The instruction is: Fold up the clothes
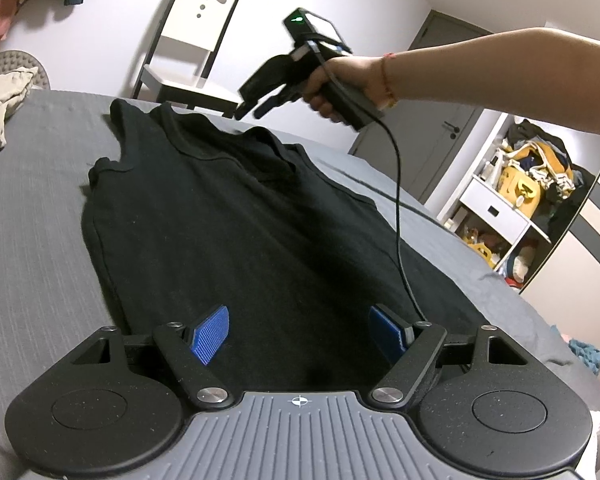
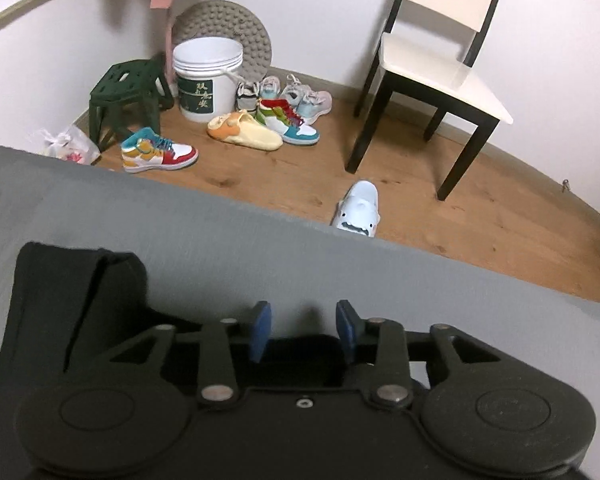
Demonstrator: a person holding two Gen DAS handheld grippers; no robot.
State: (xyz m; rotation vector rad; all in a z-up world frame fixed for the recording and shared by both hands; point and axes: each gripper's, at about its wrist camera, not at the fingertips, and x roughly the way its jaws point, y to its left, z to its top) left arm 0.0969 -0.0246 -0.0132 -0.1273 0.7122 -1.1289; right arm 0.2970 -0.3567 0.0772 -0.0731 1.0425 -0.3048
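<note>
Left wrist view, nearest: the left gripper (image 1: 298, 334) is held low over the near hem of a black shirt (image 1: 204, 220), its blue pads (image 1: 210, 334) spread wide, nothing between them. The shirt is laid lengthwise on a bed covered by a grey sheet (image 1: 32, 264), collar end farthest away, one sleeve folded in over the body. A black cable (image 1: 398, 216) is draped across the shirt, running up to the right gripper (image 1: 250, 110).

The right gripper is held in a hand (image 1: 340, 86) above the far collar end, not touching the cloth. In its own view the fingers are seen parted with a clear gap; nothing is grasped. Below and left of it a shirt sleeve (image 2: 80, 292) is seen lying flat on the sheet.

Further off, beyond the bed edge, a wooden floor (image 2: 480, 224) is seen. A light blue slipper (image 2: 358, 210) lies just past the edge. A chair (image 2: 432, 68) with white seat and dark legs stands against the wall. Shoes are scattered near a white bucket (image 2: 206, 78); its contents cannot be seen. A green stool (image 2: 126, 96) stands just beside the bucket.

To the right in the left wrist view, a white shelf unit (image 1: 512, 200) is crammed with bags and assorted items, too small to identify. A beige garment (image 1: 0, 108) is heaped at the bed's far left.
</note>
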